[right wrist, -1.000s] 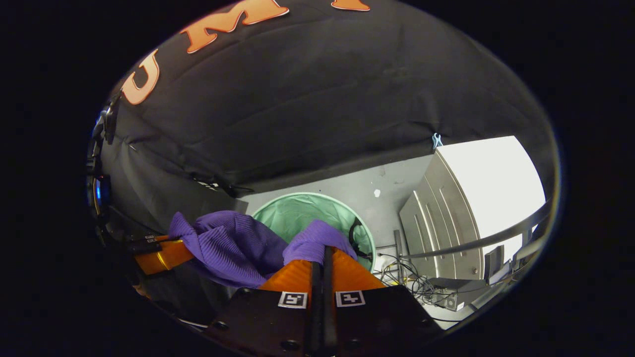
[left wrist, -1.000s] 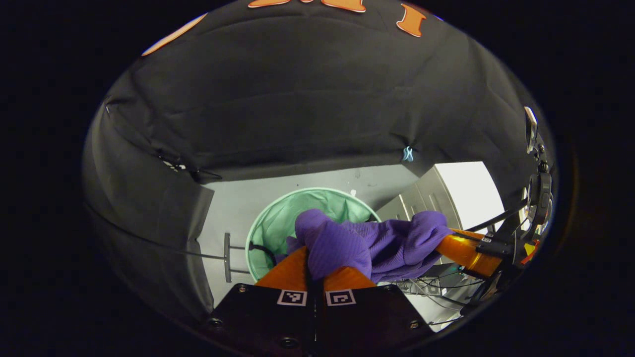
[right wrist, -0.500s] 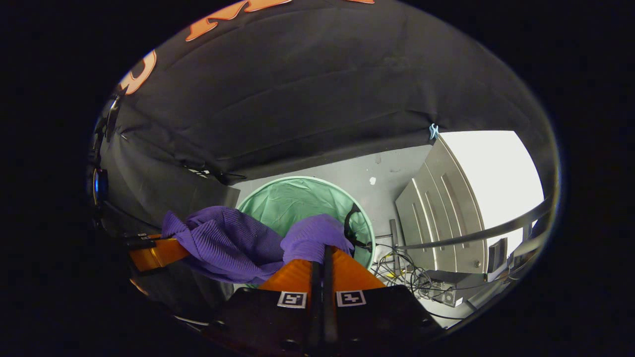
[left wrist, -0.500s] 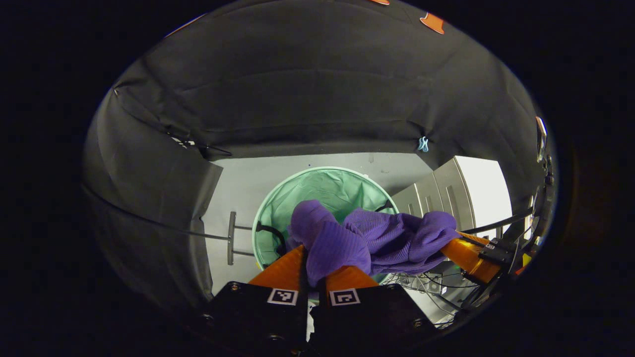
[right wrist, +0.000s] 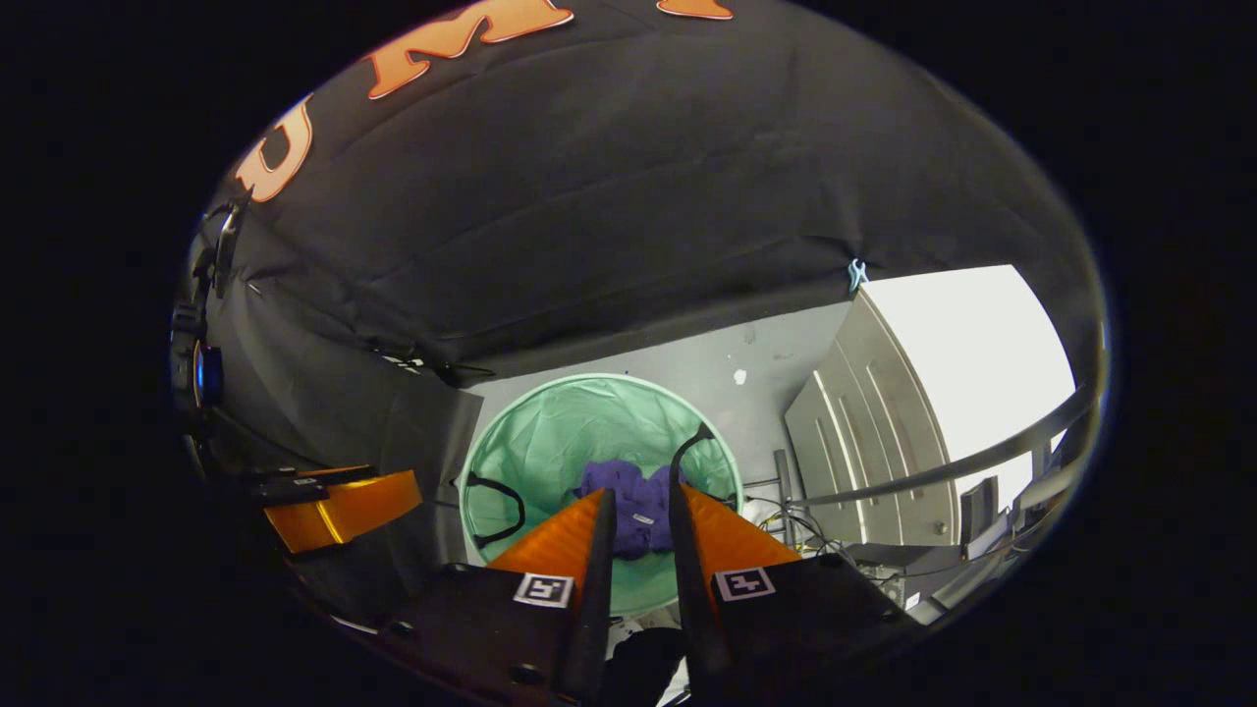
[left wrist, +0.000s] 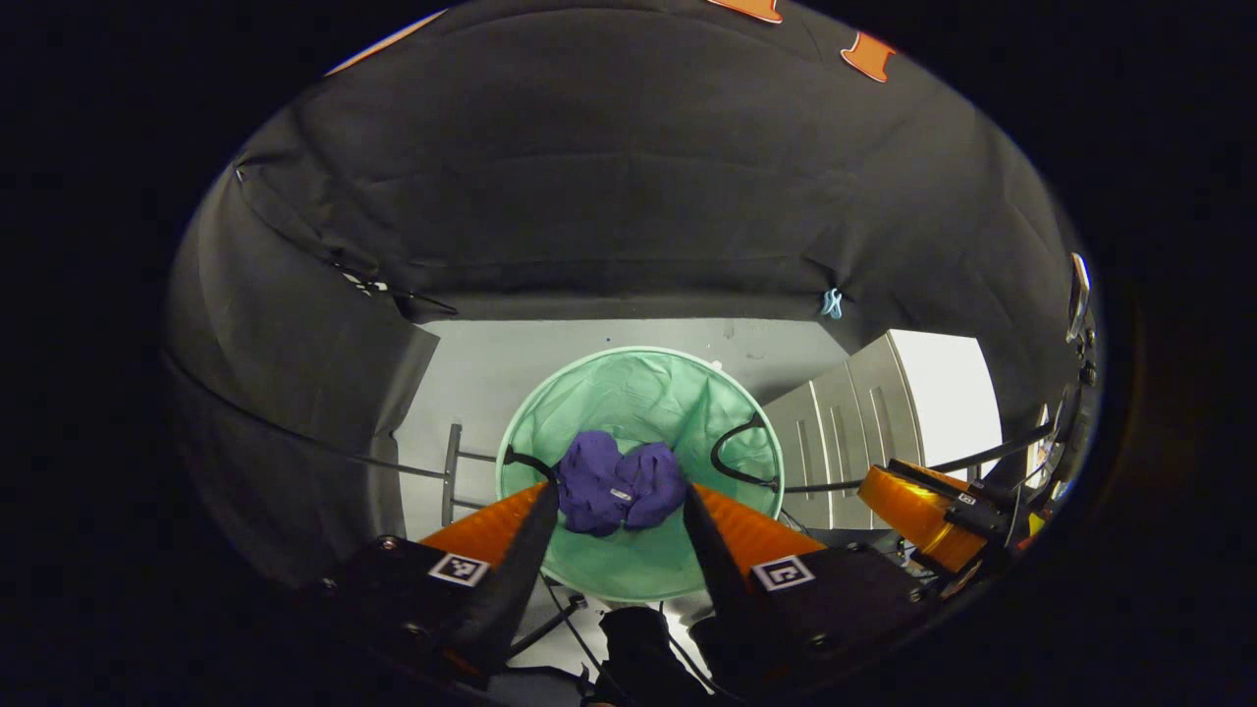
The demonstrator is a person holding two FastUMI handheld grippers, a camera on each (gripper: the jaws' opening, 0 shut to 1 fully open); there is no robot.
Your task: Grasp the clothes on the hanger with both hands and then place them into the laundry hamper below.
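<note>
Pale grey floor (left wrist: 471, 363), bare and smooth apart from a few small marks toward 12 o'clock. At centre, standing directly on it, a round mint-green laundry hamper (left wrist: 638, 393) with a white rim and two black loop handles at 3 and 9 o'clock. Inside the hamper, crumpled at the bottom, purple clothes (left wrist: 619, 486). At 9 o'clock of the hamper, just beside it, a grey metal stand foot (left wrist: 450, 471) flat on the floor. At 3 o'clock, a grey panelled cabinet (right wrist: 864, 442), upright. At 4 o'clock, near the cabinet's base, a tangle of cables (right wrist: 776, 511) loose on the floor.
</note>
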